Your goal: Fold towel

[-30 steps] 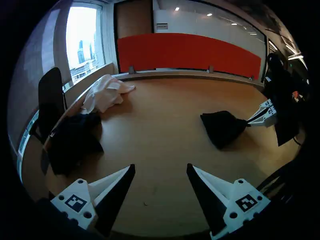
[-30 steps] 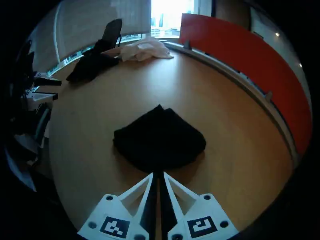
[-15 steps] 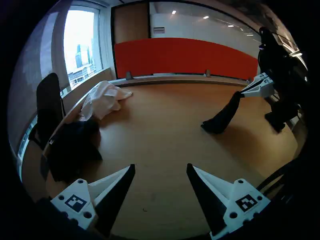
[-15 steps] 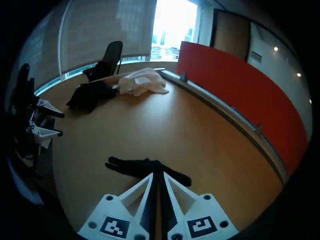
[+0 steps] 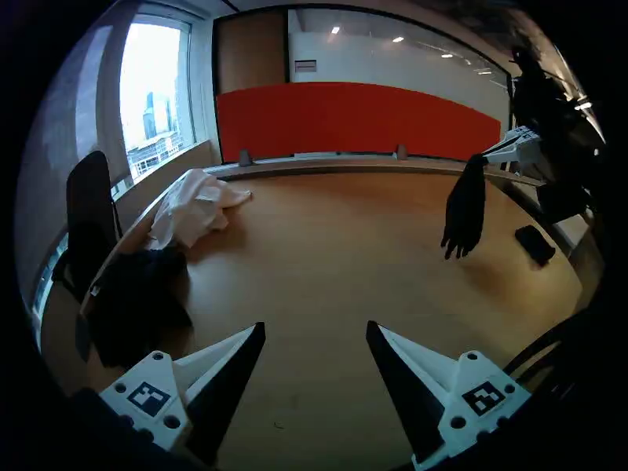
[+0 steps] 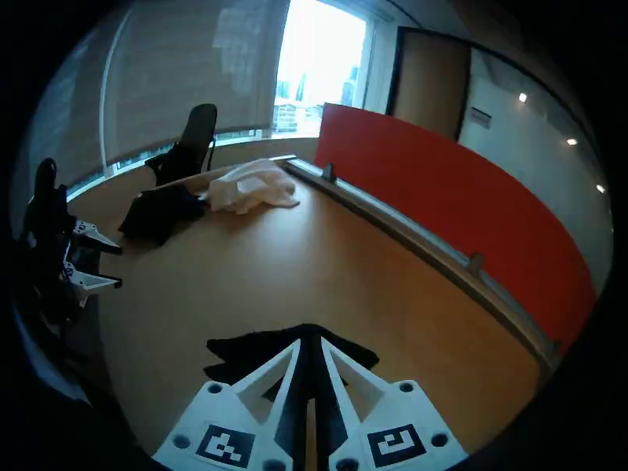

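Fingers of right gripper (image 6: 312, 345) pressed together on black towel (image 5: 465, 206), hanging limp from them above bench (image 5: 330, 251). Fingers of left gripper (image 5: 314, 325) spread wide, low over bench. White cloth (image 5: 192, 208) and dark cloth (image 5: 137, 302) near bench edge.

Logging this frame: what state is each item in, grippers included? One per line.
black towel: hanging limp from the right gripper, apparently clear of the table.
right gripper: shut on the black towel.
left gripper: open, empty.
white cloth: crumpled on the table.
dark cloth: bunched at the table's edge.
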Tool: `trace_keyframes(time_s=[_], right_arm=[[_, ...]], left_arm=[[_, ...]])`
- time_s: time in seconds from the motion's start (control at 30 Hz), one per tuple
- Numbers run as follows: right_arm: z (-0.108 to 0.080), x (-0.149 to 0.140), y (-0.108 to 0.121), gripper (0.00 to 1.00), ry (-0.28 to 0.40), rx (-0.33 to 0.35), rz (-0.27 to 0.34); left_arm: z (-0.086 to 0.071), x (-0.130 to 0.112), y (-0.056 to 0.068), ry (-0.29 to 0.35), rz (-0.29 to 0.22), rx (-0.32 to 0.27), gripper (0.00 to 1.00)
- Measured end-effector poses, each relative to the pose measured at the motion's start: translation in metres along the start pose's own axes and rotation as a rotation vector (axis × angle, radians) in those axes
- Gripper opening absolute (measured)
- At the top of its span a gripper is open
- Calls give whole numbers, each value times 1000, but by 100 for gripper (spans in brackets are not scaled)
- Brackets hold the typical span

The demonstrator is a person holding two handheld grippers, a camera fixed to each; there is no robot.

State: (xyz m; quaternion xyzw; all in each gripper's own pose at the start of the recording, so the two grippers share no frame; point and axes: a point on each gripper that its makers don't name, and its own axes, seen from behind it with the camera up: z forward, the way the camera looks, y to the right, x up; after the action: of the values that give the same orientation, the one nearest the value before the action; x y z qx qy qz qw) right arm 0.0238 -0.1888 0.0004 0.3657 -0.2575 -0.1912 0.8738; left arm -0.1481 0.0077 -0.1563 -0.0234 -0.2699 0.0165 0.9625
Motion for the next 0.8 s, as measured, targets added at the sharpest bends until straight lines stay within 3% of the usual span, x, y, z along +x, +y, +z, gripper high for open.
trace_keyframes(time_s=[0.4, 0.8], right_arm=[[-39, -24, 71, 3, -15, -94, 53], [-77, -71, 138, 3, -76, -173, 93]], left_arm=[[9, 10, 14, 0, 21, -30, 96], [20, 14, 28, -16, 35, -49, 96]])
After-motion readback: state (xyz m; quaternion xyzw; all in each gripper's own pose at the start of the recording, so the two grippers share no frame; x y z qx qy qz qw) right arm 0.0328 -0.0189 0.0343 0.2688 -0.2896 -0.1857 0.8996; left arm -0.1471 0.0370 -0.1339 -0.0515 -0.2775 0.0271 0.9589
